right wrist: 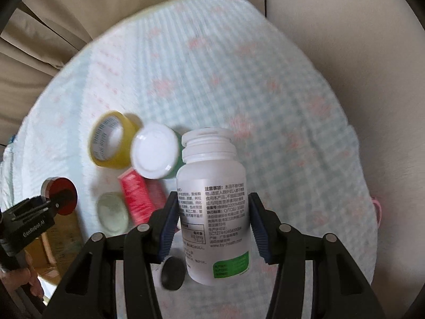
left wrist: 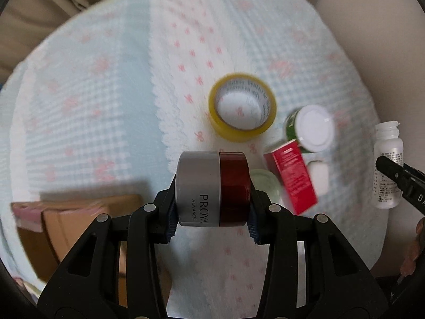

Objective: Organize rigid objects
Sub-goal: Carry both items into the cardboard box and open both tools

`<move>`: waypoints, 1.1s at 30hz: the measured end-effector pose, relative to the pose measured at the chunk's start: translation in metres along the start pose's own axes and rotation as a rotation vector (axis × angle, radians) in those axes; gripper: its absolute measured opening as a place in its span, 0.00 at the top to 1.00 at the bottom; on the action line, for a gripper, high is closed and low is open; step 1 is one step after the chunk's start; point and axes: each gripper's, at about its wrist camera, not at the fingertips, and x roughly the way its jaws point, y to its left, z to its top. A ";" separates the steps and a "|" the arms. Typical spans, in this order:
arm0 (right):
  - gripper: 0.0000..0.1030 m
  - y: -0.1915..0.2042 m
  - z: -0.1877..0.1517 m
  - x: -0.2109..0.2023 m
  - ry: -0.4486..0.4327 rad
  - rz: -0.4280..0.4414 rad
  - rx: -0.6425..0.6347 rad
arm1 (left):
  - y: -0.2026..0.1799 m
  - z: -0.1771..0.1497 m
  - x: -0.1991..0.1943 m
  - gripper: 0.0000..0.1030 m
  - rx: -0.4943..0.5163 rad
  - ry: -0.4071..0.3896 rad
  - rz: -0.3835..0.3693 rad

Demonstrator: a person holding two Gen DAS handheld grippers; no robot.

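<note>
My left gripper (left wrist: 212, 223) is shut on a silver and dark red cream jar (left wrist: 212, 188), held on its side above the cloth-covered table (left wrist: 93, 79). The jar also shows in the right wrist view (right wrist: 62, 195). My right gripper (right wrist: 212, 226) is shut on a white capless pill bottle (right wrist: 212, 202), also in the left wrist view (left wrist: 386, 164). On the table lie a yellow tape roll (left wrist: 241, 106), a green bottle with a white lid (left wrist: 310, 127), a red box (left wrist: 292, 175) and a small clear jar (left wrist: 265, 183).
A cardboard box (left wrist: 79, 228) sits at the table's near left. A small black cap (right wrist: 172, 272) lies under the right gripper. Beige curtains (right wrist: 66, 13) hang behind and a beige wall (right wrist: 358, 53) is at the right. The table's right edge is close to the bottle.
</note>
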 end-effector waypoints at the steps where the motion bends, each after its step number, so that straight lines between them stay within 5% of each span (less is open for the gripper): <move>1: 0.54 0.005 -0.003 -0.009 -0.015 0.004 0.000 | 0.000 -0.004 -0.013 0.63 -0.007 -0.015 0.000; 17: 0.54 0.099 -0.033 -0.161 -0.137 0.151 -0.108 | 0.086 -0.065 -0.199 0.63 -0.140 -0.252 -0.005; 33: 0.54 0.262 -0.095 -0.163 -0.139 0.183 -0.146 | 0.246 -0.127 -0.198 0.63 -0.096 -0.213 -0.010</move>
